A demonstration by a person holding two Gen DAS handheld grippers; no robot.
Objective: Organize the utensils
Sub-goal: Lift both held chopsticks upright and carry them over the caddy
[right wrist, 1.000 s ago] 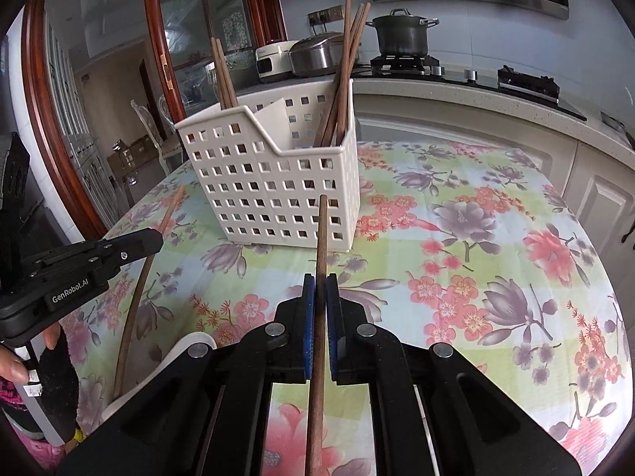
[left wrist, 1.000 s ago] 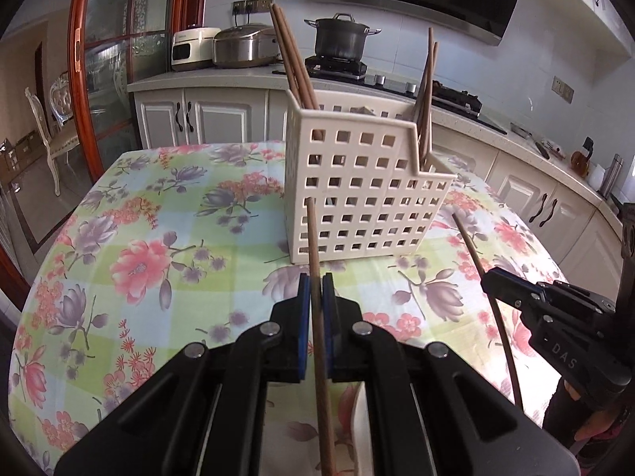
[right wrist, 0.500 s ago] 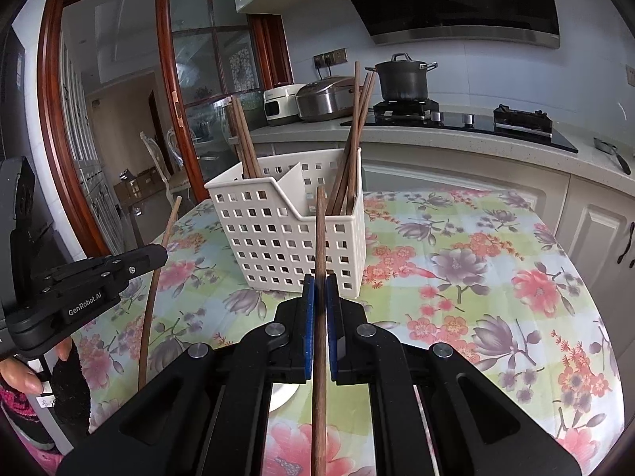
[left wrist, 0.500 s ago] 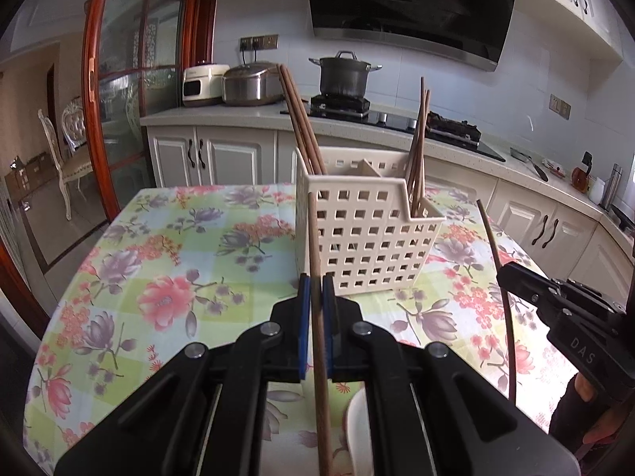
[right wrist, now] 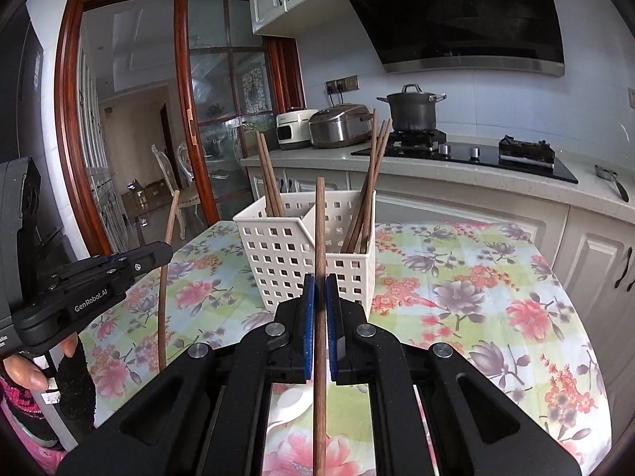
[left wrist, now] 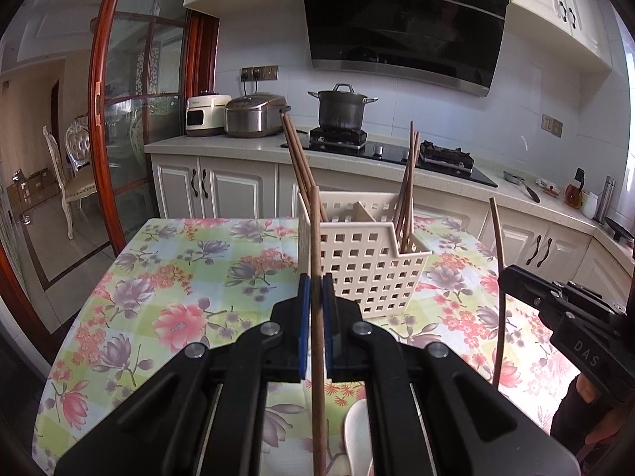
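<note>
A white perforated basket [left wrist: 369, 273] [right wrist: 285, 254] with two compartments stands on the floral table [left wrist: 178, 285]. Brown chopsticks lean in its left compartment [left wrist: 297, 158] and in its right one [left wrist: 408, 182]. My left gripper [left wrist: 316, 281] is shut on a single upright chopstick [left wrist: 315, 234], just in front of the basket's near left corner. My right gripper [right wrist: 320, 281] is shut on another chopstick [right wrist: 320, 218], before the basket's divider. Each gripper shows in the other's view: the right gripper [left wrist: 506, 273] and the left gripper [right wrist: 164, 252], both off to the basket's sides.
A white spoon-like piece [left wrist: 357, 428] [right wrist: 289, 400] lies on the table below the grippers. Behind the table runs a kitchen counter with a pot [left wrist: 341, 107], rice cookers [left wrist: 254, 115] and a hob. A glass door with a wooden frame [left wrist: 99, 119] stands to the left.
Both grippers have risen with their chopsticks and tilted up. The basket now sits lower in both views, and the chopstick tips stand above its rim.
</note>
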